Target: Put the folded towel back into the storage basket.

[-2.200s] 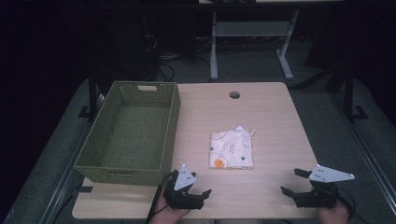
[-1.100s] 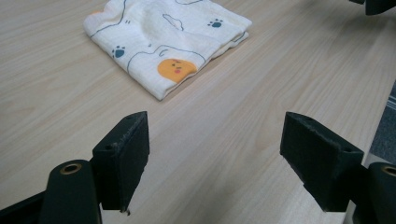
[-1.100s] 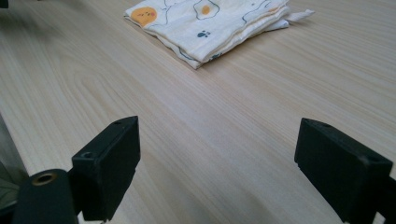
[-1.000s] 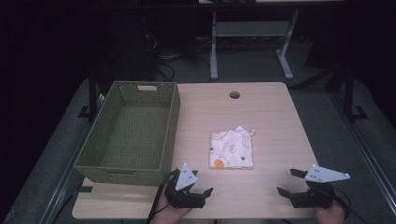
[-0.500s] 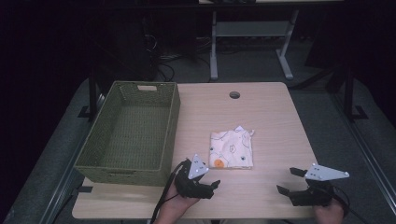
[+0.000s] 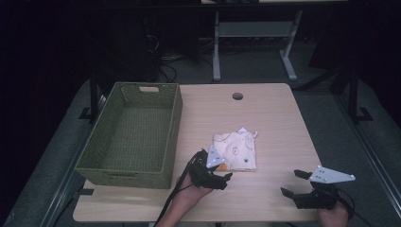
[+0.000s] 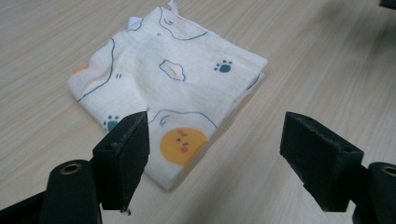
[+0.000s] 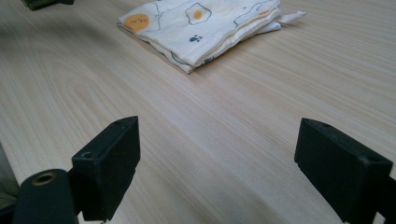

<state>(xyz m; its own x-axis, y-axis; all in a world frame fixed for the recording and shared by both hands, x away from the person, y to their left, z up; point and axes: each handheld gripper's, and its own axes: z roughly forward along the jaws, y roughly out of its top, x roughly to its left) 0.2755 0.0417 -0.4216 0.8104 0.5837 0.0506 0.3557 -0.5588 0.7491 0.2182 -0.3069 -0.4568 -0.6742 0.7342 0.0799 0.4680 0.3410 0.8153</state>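
A folded cloth (image 6: 235, 151) lies flat on the table (image 6: 269, 118), right of centre and somewhat toward the near edge. It is cream-white, printed with fried eggs, paw prints and an orange face (image 7: 182, 146). In the right gripper view the folded layers (image 8: 205, 25) are stacked, with a loose corner projecting at the far side.

The left gripper (image 6: 220, 171) sits at the cloth's near left corner, held in a hand (image 6: 191, 194). Its jaws stand wide apart; in the left gripper view they frame that corner without touching it.

The right gripper (image 6: 294, 183) is near the table's near right corner, well apart from the cloth, jaws also wide, with bare tabletop between them.

A green woven basket (image 6: 108, 163) occupies the left side of the table. A round hole (image 6: 237, 96) is set near the far edge.
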